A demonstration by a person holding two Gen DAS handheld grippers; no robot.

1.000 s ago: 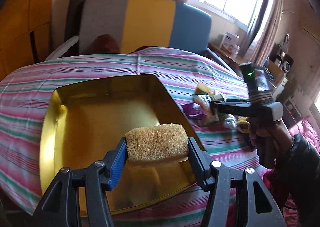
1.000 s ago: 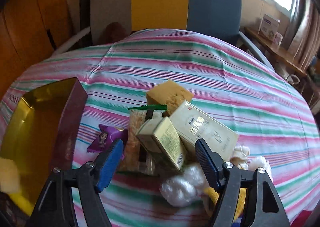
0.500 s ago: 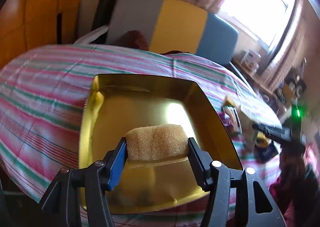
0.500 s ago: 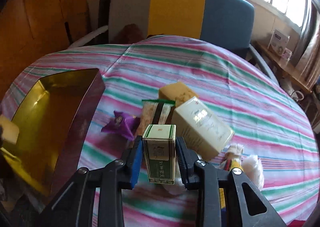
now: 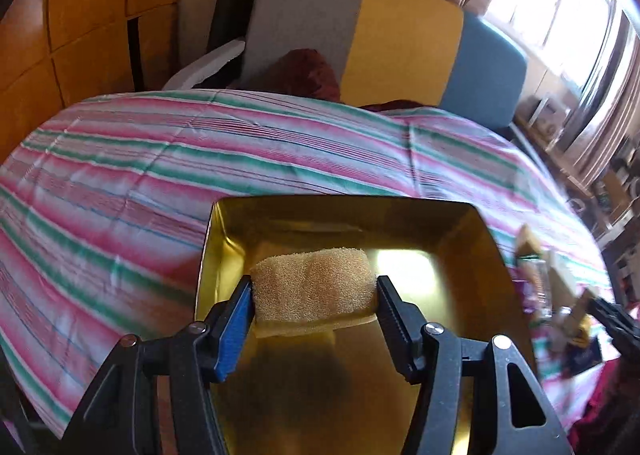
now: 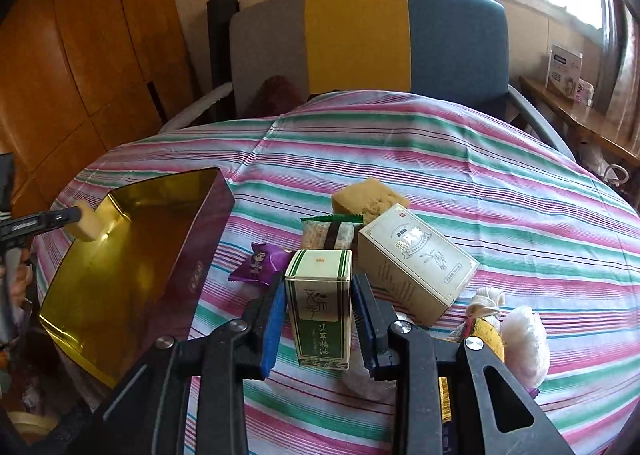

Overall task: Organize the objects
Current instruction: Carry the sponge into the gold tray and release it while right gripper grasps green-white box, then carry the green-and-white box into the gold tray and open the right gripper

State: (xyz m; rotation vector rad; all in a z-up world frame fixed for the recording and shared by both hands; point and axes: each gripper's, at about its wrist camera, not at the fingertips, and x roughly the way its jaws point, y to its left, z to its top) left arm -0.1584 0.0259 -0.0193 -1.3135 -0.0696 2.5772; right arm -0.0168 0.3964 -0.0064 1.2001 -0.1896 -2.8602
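My left gripper point(image 5: 314, 305) is shut on a tan sponge point(image 5: 314, 289) and holds it over the gold-lined box point(image 5: 472, 255). The box point(image 6: 132, 239) and that sponge point(image 6: 86, 221) also show at the left of the right wrist view. My right gripper point(image 6: 320, 319) is shut on a small green-and-cream carton point(image 6: 320, 303), upright and lifted above the striped cloth. Behind it lie a larger cream carton point(image 6: 416, 259), a second tan sponge point(image 6: 368, 197), a green-edged snack packet point(image 6: 332, 231) and a purple candy wrapper point(image 6: 260, 263).
The round table wears a pink, green and white striped cloth point(image 6: 460, 159). White and yellow soft items point(image 6: 516, 335) lie at the right. A grey, yellow and blue chair point(image 6: 360, 39) stands behind the table, and wooden panels point(image 6: 72, 35) at the left.
My right gripper closed on the small green carton and lifted it upright. My left gripper moved farther over the box with the sponge still in it.
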